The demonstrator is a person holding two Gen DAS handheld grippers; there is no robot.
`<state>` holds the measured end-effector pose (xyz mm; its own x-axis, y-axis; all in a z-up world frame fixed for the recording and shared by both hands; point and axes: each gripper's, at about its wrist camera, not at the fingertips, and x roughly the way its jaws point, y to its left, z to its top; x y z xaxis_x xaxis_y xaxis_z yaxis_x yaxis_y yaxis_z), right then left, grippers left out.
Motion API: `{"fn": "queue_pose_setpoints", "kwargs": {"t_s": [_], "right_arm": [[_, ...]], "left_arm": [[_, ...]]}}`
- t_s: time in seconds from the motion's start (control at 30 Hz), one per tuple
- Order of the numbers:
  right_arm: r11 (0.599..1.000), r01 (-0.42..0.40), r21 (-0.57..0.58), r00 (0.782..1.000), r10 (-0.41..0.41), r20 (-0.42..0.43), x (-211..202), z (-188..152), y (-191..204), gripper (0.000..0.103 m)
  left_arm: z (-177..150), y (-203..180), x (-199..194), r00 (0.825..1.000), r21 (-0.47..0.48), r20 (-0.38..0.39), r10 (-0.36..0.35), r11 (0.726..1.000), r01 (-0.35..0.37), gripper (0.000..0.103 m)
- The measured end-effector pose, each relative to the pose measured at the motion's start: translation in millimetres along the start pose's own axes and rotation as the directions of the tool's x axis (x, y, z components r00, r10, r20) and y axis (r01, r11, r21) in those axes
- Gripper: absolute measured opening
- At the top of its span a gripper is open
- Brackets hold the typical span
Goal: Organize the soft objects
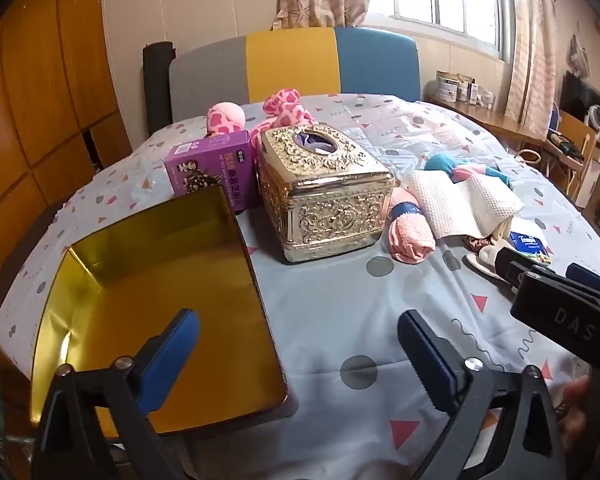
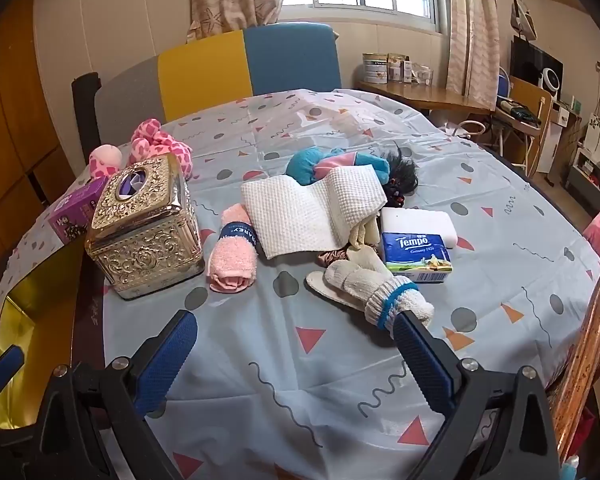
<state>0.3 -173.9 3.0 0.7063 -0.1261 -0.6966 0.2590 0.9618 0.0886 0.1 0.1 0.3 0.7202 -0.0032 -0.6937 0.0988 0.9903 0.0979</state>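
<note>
Knit glove [image 2: 374, 280], right view only

Inventory, tabletop:
- gold tin tray [image 1: 156, 304], open – 1 pc
- gold embossed tissue box [image 2: 146, 236] – 1
- purple carton [image 1: 216, 168] – 1
- pink spotted plush [image 2: 156, 146] – 1, poss. more, can't separate
- rolled pink towel [image 2: 232, 254] w/ blue band – 1
- white waffle cloth [image 2: 312, 212] – 1
- knit glove [image 2: 376, 286] – 1
- Tempo tissue pack [image 2: 416, 254] – 1
- white block [image 2: 420, 218] – 1
- blue/pink soft toy [image 2: 332, 166] – 1
</note>
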Motion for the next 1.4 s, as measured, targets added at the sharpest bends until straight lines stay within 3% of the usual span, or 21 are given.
{"fn": "queue_pose_setpoints", "kwargs": {"t_s": [0.1,0.23,0.53,1.4], "right_arm": [[1.000,-0.004,-0.012,1.000,0.004,0.006,-1.2,-1.3,2.5,0.100],[0.999,-0.023,-0.031,0.999,0.024,0.027,-6.8,-3.2,8.4,0.100],[0.999,-0.025,-0.038,0.999,0.026,0.023,-9.2,9.8,13.5,0.100],[0.998,-0.033,-0.048,0.999,0.035,0.035,-11.3,0.7,14.3,0.100]], "left_arm": [[3.1,0.2,2.4,1.000,-0.021,0.009,0.000,1.000,0.000,0.103],[-0.2,20.0,-14.0,0.997,-0.071,0.081,-0.016,0.997,0.021,0.103],[-1.3,21.1,-18.4,0.997,-0.084,0.071,0.017,0.996,-0.011,0.103],[0.3,26.5,-22.0,0.998,-0.101,0.069,0.014,0.995,-0.007,0.103]]}}
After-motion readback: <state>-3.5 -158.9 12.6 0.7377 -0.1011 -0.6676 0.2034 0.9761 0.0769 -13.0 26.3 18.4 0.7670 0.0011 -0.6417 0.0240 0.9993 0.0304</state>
